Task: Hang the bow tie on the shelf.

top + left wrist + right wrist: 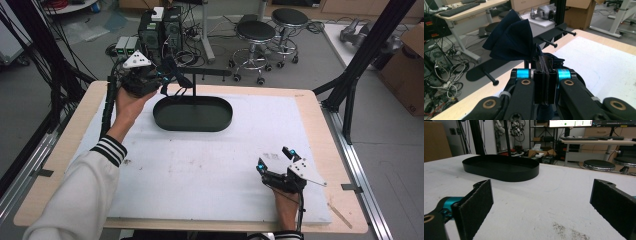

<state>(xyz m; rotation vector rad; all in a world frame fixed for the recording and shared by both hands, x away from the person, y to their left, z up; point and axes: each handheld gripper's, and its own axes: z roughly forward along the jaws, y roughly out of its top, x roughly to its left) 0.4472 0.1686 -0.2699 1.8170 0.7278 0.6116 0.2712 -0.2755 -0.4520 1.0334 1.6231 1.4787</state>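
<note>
- A black stand (194, 82) rises behind the oval tray (193, 114), its pegged crossbar (550, 43) just beyond my left gripper (544, 75).
- The tray — shallow, black — has nothing visible in it.
- My left jaws are clamped on a dark blue cloth (511, 41), raised near the crossbar.
- My right gripper (276, 159) rests on the white mat (200, 170), jaws wide apart — holding nothing.

Soft matt navy cloth (511, 40), matt black metal tray (192, 113), scuffed white mat (200, 170), pale wood table (75, 145)

White sleeve (75, 195) with black-striped cuff; black claws, cyan fittings, brass screws, grey three-cornered plates.
</note>
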